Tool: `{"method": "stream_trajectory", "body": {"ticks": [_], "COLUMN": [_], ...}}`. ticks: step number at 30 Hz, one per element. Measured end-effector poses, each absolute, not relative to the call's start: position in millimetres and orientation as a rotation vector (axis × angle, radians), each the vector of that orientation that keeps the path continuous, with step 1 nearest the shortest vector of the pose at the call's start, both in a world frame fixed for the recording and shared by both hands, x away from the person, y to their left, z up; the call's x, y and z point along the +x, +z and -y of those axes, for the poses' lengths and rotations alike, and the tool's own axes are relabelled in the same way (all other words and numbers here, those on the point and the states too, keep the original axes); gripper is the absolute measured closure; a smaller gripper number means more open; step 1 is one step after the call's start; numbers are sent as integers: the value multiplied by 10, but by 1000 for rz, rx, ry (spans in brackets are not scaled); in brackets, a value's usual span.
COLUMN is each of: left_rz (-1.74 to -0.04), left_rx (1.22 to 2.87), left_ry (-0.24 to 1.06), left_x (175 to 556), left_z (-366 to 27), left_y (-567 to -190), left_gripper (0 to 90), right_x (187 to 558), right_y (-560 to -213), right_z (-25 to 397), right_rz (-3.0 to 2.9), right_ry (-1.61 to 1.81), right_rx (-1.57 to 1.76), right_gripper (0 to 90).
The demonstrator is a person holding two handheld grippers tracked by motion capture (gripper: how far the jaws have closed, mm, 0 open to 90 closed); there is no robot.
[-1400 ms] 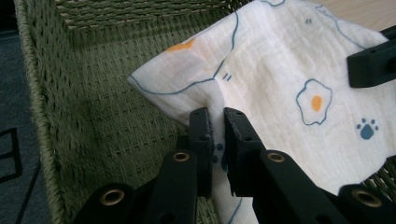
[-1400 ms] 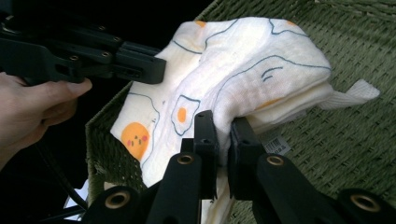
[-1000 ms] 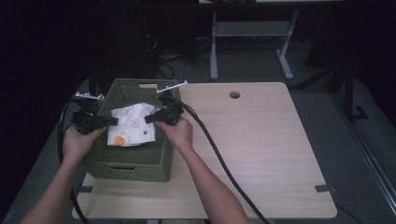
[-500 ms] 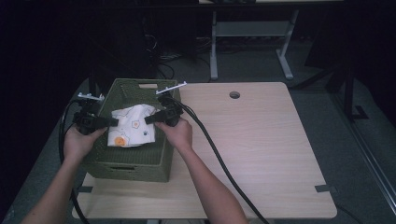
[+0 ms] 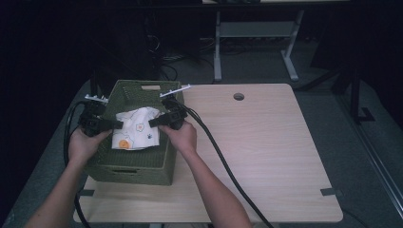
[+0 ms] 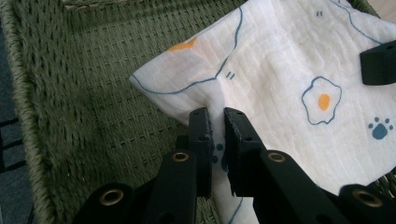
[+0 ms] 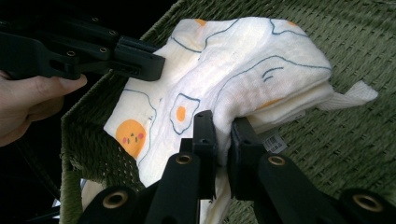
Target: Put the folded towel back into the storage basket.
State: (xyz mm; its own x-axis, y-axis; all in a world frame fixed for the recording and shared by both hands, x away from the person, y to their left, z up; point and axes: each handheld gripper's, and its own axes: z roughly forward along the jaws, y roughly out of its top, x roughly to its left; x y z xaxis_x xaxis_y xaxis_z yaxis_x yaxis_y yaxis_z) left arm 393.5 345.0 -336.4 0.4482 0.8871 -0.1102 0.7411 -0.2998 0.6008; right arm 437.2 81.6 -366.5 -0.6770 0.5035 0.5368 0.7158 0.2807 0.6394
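Observation:
A folded white cloth (image 5: 137, 129) printed with fried eggs and paw marks hangs inside the green woven basket (image 5: 130, 172) at the table's left. My left gripper (image 5: 117, 124) is shut on the cloth's left edge (image 6: 215, 105). My right gripper (image 5: 154, 122) is shut on its right edge (image 7: 223, 122). In the right gripper view the cloth (image 7: 243, 65) shows several folded layers and a small label, with the left gripper (image 7: 156, 63) clamped on its far side. In the left gripper view the cloth (image 6: 289, 88) lies above the basket's floor (image 6: 107, 112).
The basket stands on a light wooden table (image 5: 266, 156) with a round cable hole (image 5: 238, 96) near the back. Black cables (image 5: 223, 156) trail from the right gripper across the table. A desk frame (image 5: 256, 33) stands on the dark floor behind.
Both grippers have stayed shut on the cloth; the cloth has sunk slightly lower into the basket.

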Motion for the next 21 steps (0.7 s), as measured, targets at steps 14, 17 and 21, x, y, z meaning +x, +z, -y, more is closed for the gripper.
{"method": "stream_trajectory", "body": {"ticks": [14, 17, 21], "left_rz": [-1346, -1342, -1345], "left_rx": [2117, 2120, 2122], "left_ry": [329, 335, 333], "left_x": [3960, 3969, 3988], "left_z": [-3409, -3399, -3392], "left_y": [-3331, -3325, -3330], "left_gripper": [822, 822, 822], "right_x": [4359, 4357, 4355], "right_y": [-3657, -3659, -3663], "right_z": [-780, -765, -755], "right_rz": [2329, 2326, 2325], "right_ry": [-1358, -1365, -1359], "right_rx": [-1144, -1147, -1151], "right_gripper": [823, 823, 822]}}
